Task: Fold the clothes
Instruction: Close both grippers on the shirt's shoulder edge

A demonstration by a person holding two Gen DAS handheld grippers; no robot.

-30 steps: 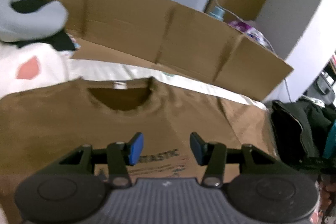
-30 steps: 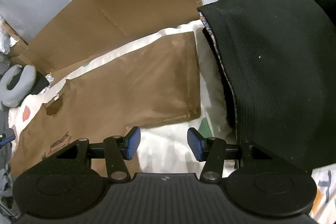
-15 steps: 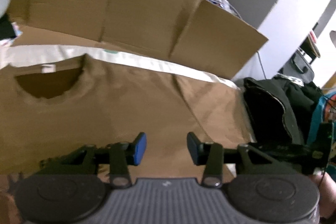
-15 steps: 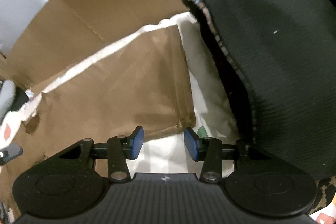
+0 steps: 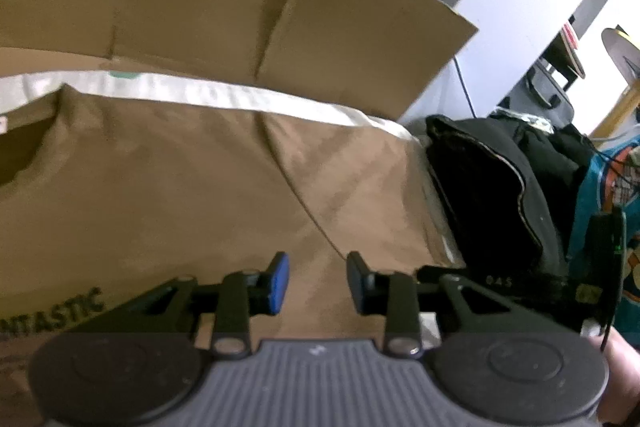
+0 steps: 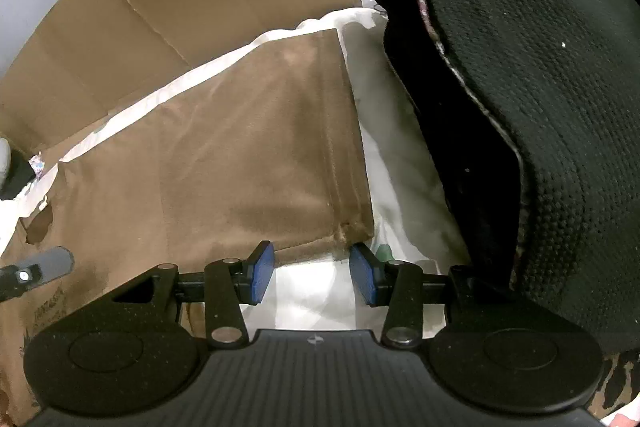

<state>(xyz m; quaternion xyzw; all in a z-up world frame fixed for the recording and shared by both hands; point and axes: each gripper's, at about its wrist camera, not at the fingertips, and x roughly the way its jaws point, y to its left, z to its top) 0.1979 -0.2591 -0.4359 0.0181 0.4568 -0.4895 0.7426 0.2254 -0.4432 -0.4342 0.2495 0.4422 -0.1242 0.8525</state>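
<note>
Both gripper (image 5: 316, 283) (image 6: 311, 275) views advanced toward sleeve (image 6: 280, 147), jaws apart.

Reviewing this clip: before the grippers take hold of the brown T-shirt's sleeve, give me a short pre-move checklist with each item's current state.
1. Left gripper open and empty: ok.
2. Right gripper open and empty: ok.
3. Brown T-shirt spread flat, front up: ok.
4. Sleeve lying flat, its hem corner just ahead of the right gripper: ok.
5. Black garment apart from the sleeve, white sheet showing between them: ok.
6. Far sleeve and bottom hem laid flat: cannot tell, out of view.
</note>
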